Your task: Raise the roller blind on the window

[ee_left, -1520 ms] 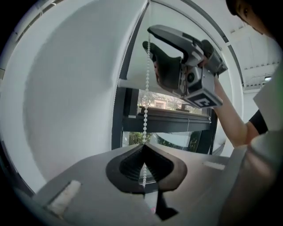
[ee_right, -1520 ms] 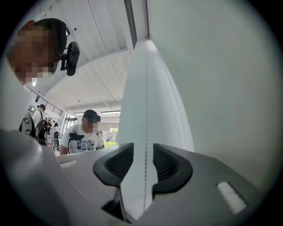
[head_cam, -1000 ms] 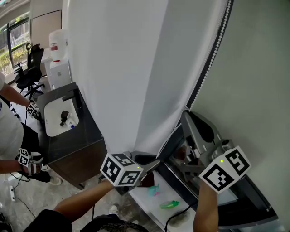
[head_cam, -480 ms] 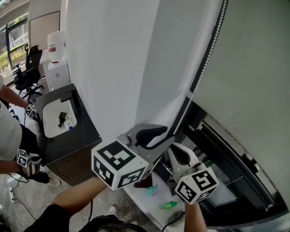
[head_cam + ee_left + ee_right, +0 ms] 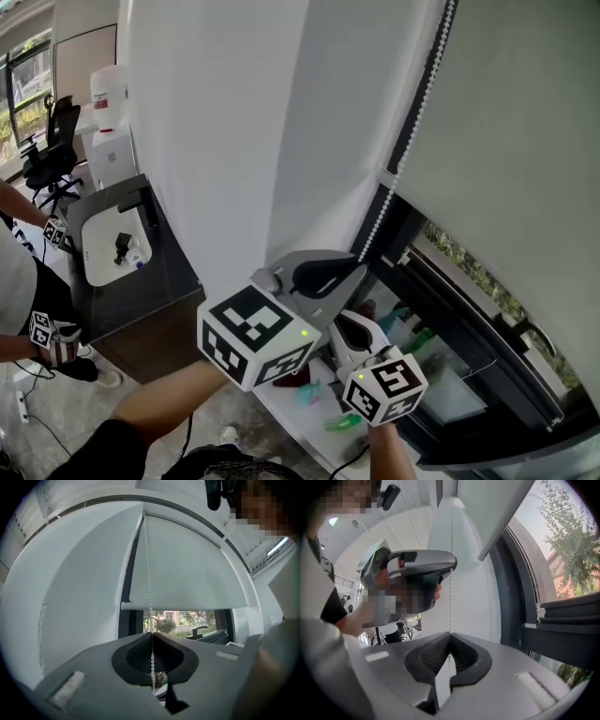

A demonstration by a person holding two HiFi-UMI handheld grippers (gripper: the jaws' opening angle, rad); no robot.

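Left gripper view looks along the left hand-held gripper (image 5: 152, 635), whose jaws are pressed together on the white bead chain (image 5: 148, 559); the beads pass down through the hollow between the pads and hang out below. From that pinch the chain rises straight up, its long axis vertical, along the left edge of the roller blind (image 5: 187, 569). The blind's bottom rail (image 5: 183, 605) hangs across the window (image 5: 187, 618), leaving a strip of glass uncovered beneath it, with trees beyond. The right hand-held gripper (image 5: 450, 634) is likewise closed on the chain, which comes up out of its jaw tips and runs on upward past the tip of the left one. The left one is therefore the higher grip, and the right one is the lower and nearer to the person. Whether both hold the same strand of the loop cannot be told. Judging from this, the blind is only partly raised, and the next pull should follow the chain's line, straight down and away from the roller, since a sideways tug could drag the beads off their track.
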